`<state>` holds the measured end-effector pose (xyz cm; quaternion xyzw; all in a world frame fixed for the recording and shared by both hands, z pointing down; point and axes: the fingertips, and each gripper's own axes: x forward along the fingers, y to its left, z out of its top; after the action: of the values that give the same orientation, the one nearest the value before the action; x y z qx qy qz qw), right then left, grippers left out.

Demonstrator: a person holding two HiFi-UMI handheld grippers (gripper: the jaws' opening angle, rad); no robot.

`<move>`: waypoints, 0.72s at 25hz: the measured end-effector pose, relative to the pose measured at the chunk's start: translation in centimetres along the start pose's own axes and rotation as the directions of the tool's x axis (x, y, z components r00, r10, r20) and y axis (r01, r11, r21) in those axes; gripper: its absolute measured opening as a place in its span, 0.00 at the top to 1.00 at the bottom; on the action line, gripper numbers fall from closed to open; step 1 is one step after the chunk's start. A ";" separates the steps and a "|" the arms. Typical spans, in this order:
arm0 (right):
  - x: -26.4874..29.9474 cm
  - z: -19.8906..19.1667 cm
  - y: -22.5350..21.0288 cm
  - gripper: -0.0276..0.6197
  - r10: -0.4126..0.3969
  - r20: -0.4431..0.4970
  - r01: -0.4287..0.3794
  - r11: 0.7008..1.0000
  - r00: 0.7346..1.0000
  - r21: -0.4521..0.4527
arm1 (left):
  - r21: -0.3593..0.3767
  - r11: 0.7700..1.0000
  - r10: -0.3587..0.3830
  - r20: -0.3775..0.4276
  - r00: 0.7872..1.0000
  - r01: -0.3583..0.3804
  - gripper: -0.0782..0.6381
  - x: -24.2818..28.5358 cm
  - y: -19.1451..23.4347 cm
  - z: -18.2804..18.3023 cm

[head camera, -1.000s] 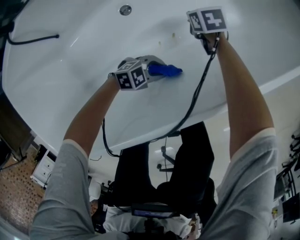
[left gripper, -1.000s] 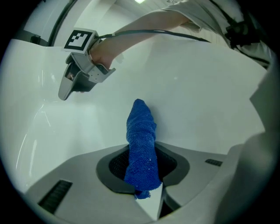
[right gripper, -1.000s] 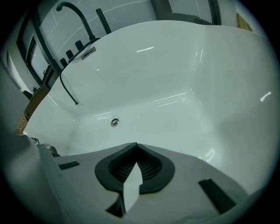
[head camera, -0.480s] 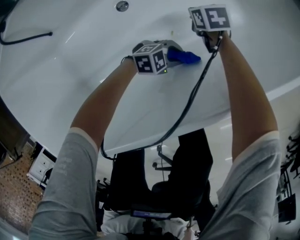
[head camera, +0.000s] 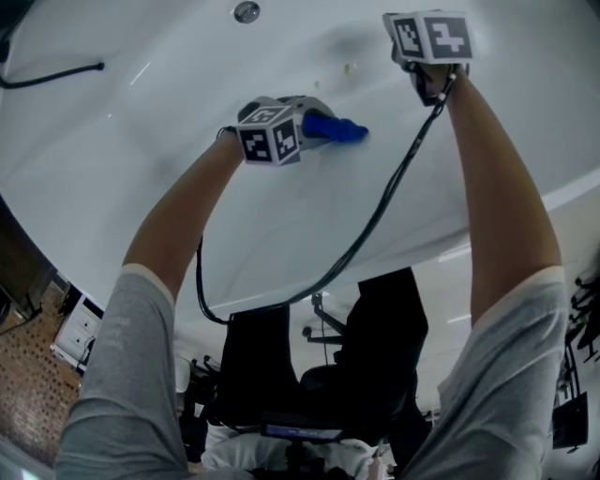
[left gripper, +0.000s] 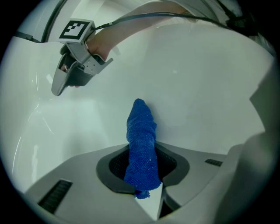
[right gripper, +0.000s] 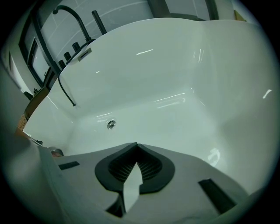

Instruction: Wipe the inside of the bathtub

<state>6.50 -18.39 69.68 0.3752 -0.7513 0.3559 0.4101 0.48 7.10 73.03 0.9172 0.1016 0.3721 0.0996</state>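
Yellowish specks [head camera: 349, 68] on the bathtub [head camera: 141, 169] wall, too small to identify.

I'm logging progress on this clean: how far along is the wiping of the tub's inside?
Done: unclear; the bathtub wall looks glossy white, with no visible wiped track. In hand: the left gripper is shut on the blue cloth, its tip against the wall; the right gripper is shut, empty. Left: small yellowish specks on the wall near the right gripper, likely the floor by the drain too.

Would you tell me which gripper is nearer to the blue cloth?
Left. The left gripper is shut on the blue cloth; the right gripper hangs apart, to its right.
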 end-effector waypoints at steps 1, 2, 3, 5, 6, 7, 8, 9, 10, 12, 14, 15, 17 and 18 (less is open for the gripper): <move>0.1 0.1 0.0 0.94 0.001 0.000 -0.001 1.000 1.000 -0.004 | -0.007 1.000 -0.009 -0.020 1.000 0.009 0.74 -0.3 -0.7 -1.2; 0.2 0.2 0.0 0.94 0.003 0.002 -0.003 1.000 1.000 -0.009 | -0.017 1.000 -0.017 -0.037 0.999 0.016 0.74 -0.6 -1.3 -2.2; 0.3 0.4 0.1 0.94 0.006 0.004 -0.006 1.000 1.000 -0.015 | -0.028 0.999 -0.021 -0.047 0.999 0.020 0.74 -0.9 -1.7 -3.0; 0.6 0.6 0.2 0.94 0.010 0.009 -0.010 1.000 1.000 -0.027 | -0.042 0.999 -0.017 -0.051 0.999 0.015 0.73 -1.1 -1.8 -3.6; 0.8 0.6 0.3 0.94 0.011 0.011 -0.011 0.999 1.000 -0.032 | -0.039 0.999 -0.011 -0.052 0.999 0.009 0.73 -0.9 -1.7 -3.7; 1.0 0.6 0.3 0.94 0.012 0.012 -0.012 0.999 1.000 -0.037 | -0.031 1.000 -0.005 -0.056 0.998 0.003 0.73 -0.6 -1.4 -3.7; 1.2 0.5 0.3 0.94 0.012 0.012 -0.011 0.999 1.000 -0.040 | -0.021 1.000 0.004 -0.060 0.998 -0.005 0.73 -0.2 -0.9 -3.5; 1.3 0.4 0.2 0.94 0.010 0.013 -0.009 0.999 1.000 -0.042 | -0.008 1.000 0.015 -0.062 0.998 -0.016 0.73 0.3 -0.3 -3.2; 1.4 0.3 0.1 0.94 0.007 0.013 -0.006 0.999 1.000 -0.045 | 0.010 1.000 0.029 -0.062 0.998 -0.029 0.73 1.0 0.6 -2.7; 1.3 -0.1 -0.1 0.94 0.004 0.010 -0.003 0.999 1.000 -0.052 | 0.041 0.998 0.056 -0.062 0.997 -0.053 0.73 2.5 2.5 -1.6; 1.2 -0.3 -0.3 0.94 0.003 0.007 -0.003 0.998 1.000 -0.061 | 0.049 0.997 0.069 -0.063 0.996 -0.066 0.73 4.1 4.3 -0.5; 1.2 -0.4 -0.5 0.94 0.001 0.007 -0.001 0.998 1.000 -0.063 | 0.055 0.996 0.070 -0.064 0.995 -0.067 0.73 4.8 5.1 0.0; 1.2 -0.2 -0.9 0.94 -0.004 0.012 0.004 0.998 1.000 -0.067 | 0.077 0.995 0.066 -0.067 0.996 -0.061 0.73 5.7 6.3 0.4; 1.4 0.0 -1.0 0.94 -0.005 0.015 0.006 0.998 1.000 -0.068 | 0.088 0.995 0.061 -0.070 0.996 -0.055 0.73 5.9 6.7 0.4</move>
<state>6.83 -19.22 71.12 0.3657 -0.7648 0.3263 0.4181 5.67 2.15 78.38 0.9091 0.0944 0.4033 0.0454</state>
